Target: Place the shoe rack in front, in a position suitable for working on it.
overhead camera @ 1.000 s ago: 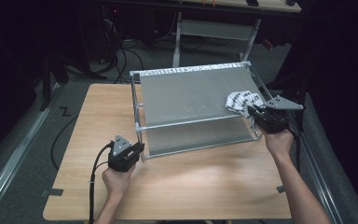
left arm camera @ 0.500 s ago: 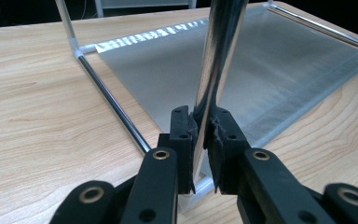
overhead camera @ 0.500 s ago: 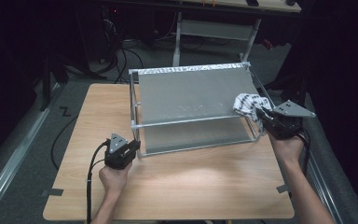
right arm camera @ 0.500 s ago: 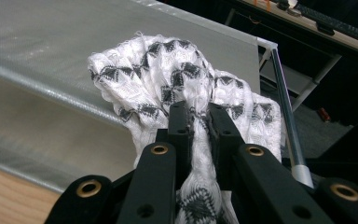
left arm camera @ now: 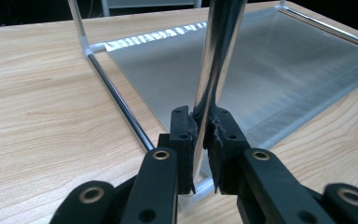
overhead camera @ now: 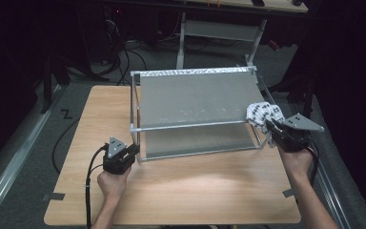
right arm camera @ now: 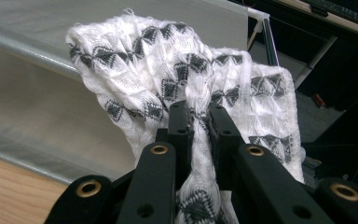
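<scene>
Close to the person, the left gripper [overhead camera: 129, 151] sits low on the wooden table [overhead camera: 195, 186], at the front left corner of a metal rack [overhead camera: 190, 126]. Its two black jaws are pinched tight on the shiny upright pole [left arm camera: 214, 70] of that corner, near the bottom. In the left gripper view the pole goes straight up between the jaws, and a thin rail [left arm camera: 119, 105] runs away along the table to the far corner.

On the other side, the right gripper [overhead camera: 270, 125] is at the right end of the rack, up by the top shelf. Its jaws are squeezed shut on a cloth [right arm camera: 186, 84]. The cloth is white with small dark grey shapes on it. It is bunched up and sticks out above the jaws, just by the right edge of the grey shelf [overhead camera: 198, 98].

Farther back, the shelf slopes up to a pale strip [overhead camera: 190, 72] along its far edge. Behind the table the room is dark, with cables [overhead camera: 119, 52] on the floor.
</scene>
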Demonstrator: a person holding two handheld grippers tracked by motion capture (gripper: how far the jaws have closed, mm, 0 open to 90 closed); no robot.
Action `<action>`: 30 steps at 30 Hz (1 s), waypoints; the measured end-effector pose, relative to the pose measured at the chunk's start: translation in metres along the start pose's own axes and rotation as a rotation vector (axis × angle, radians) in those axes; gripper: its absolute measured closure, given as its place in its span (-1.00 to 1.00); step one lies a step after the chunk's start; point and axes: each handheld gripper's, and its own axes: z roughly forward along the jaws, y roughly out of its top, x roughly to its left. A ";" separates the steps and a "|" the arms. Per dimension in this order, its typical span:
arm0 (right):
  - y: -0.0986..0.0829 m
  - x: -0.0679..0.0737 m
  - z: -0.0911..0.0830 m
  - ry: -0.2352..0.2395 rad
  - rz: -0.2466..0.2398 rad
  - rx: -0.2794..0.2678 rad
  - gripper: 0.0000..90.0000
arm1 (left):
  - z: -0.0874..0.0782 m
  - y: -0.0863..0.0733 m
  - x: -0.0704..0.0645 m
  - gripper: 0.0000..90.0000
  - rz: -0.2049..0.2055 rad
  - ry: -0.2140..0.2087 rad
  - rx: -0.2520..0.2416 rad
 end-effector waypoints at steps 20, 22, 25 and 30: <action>-0.012 -0.006 0.001 -0.012 0.043 0.000 0.82 | -0.008 -0.004 0.007 0.78 -0.019 0.002 -0.004; -0.013 -0.007 0.001 -0.012 0.048 -0.001 0.82 | -0.009 -0.004 0.008 0.78 -0.020 -0.001 -0.004; -0.017 -0.005 0.000 -0.019 0.054 -0.006 0.82 | -0.009 -0.005 0.009 0.78 -0.021 -0.008 -0.002; -0.024 -0.005 0.000 -0.020 0.068 -0.002 0.83 | -0.011 -0.005 0.010 0.78 -0.016 -0.010 0.003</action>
